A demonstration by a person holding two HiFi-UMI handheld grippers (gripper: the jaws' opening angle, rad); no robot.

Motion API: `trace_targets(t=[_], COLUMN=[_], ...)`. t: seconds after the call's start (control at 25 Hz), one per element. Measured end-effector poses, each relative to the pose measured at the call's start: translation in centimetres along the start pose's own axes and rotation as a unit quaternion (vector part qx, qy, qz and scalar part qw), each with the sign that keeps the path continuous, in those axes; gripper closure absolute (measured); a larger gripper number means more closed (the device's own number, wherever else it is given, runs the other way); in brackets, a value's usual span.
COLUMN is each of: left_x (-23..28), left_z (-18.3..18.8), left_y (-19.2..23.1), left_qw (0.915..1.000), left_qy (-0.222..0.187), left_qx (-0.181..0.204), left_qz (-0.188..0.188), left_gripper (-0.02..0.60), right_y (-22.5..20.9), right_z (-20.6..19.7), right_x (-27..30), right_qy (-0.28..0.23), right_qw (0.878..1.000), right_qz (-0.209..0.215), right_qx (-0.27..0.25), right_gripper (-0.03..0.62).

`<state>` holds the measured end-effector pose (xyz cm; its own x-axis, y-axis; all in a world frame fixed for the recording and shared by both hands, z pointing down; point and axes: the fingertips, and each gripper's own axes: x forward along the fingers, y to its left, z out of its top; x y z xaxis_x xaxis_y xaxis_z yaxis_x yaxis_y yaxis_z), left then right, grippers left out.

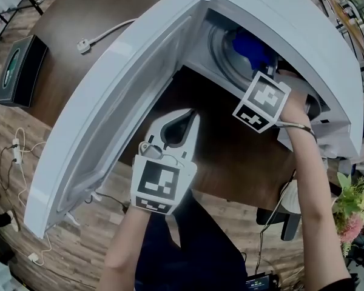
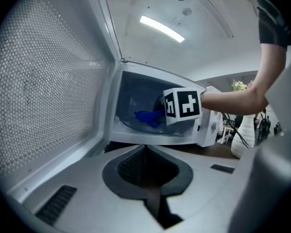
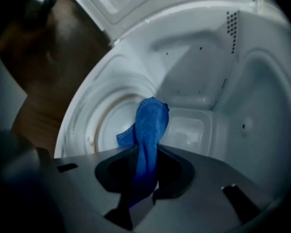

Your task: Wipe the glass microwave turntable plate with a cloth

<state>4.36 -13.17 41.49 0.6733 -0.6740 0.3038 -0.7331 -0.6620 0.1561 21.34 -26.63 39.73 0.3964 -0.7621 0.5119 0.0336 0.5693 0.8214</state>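
Two grippers: right gripper [image 3: 146,148] reaches inside the open white microwave [image 1: 291,23], jaws clamped on a blue microfibre cloth [image 3: 148,123] over the round glass turntable plate [image 3: 104,123]. Left gripper [image 2: 145,148] hovers outside, jaws together, empty.

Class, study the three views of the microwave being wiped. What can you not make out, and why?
- Right gripper view: whether the blue cloth touches the glass plate; the cloth's own folds cover that spot.
- Head view: the jaws of the right gripper; its marker cube and the microwave top hide them.
- Left gripper view: dirt on the plate; too small, dim.
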Motion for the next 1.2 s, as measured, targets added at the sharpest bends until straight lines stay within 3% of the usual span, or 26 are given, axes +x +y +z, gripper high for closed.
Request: trace_targets(t=[0.24, 0.48, 0.8, 1.2], left_x=[-0.3, -0.1, 0.2, 0.8], left_z=[-0.4, -0.6, -0.6, -0.7], left_y=[0.4, 0.7, 0.5, -0.3], left_qw=[0.9999, 0.9999, 0.9999, 1.0], left_qy=[0.005, 0.008, 0.009, 0.009], left_qx=[-0.007, -0.004, -0.002, -0.002], left_qz=[0.008, 0.012, 0.011, -0.001], left_gripper=[0.568, 0.568, 0.568, 0.568], right_y=[0.7, 2.2, 4.2, 4.9], right_z=[3.7, 6.0, 6.0, 1.7], right_x=[-4.0, -6.6, -4.9, -2.9], right_qy=[-0.098, -0.152, -0.113, -0.041], right_qw=[0.993, 0.986, 0.993, 0.996], right_qz=[-0.014, -0.022, -0.027, 0.004], right_qx=[0.066, 0.067, -0.033, -0.079], right_gripper=[0.519, 0.519, 0.522, 0.522])
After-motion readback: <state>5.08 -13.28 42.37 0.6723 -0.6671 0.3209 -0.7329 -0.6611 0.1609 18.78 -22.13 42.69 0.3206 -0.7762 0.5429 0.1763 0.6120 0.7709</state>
